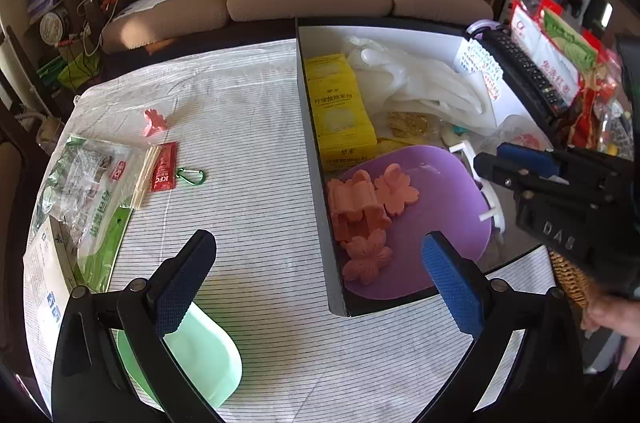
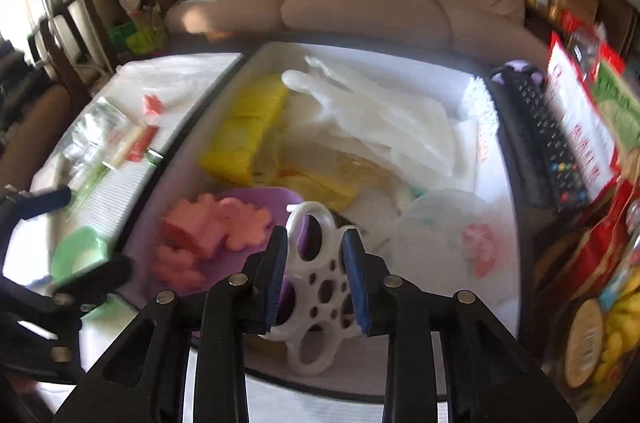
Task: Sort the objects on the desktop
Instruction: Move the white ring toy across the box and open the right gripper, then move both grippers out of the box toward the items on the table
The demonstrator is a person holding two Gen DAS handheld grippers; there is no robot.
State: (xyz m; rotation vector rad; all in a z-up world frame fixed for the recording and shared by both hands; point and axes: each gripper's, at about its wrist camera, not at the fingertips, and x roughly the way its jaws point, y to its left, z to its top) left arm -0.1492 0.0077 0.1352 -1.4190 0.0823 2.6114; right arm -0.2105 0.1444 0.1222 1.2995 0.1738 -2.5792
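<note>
My right gripper (image 2: 314, 243) is shut on a white plastic plate with round holes (image 2: 320, 287) and holds it over the near end of the white box (image 2: 496, 159). In the left wrist view the right gripper (image 1: 516, 163) reaches in from the right, above the box (image 1: 400, 35). My left gripper (image 1: 320, 255) is open and empty above the striped tablecloth (image 1: 240, 151), near the box's front corner. A purple bowl (image 1: 440, 223) in the box holds several pink flower moulds (image 1: 360, 207). A green bowl (image 1: 204, 355) sits under my left finger. One pink mould (image 1: 154, 121) lies on the cloth.
The box also holds yellow packets (image 1: 340, 107) and white gloves (image 1: 416, 83). A red KFC sachet (image 1: 163, 167), green carabiner (image 1: 192, 176), toothpicks and plastic bags (image 1: 88, 183) lie at the cloth's left. A remote (image 2: 548, 139) and snack bags (image 2: 580, 111) sit right of the box. A sofa stands behind.
</note>
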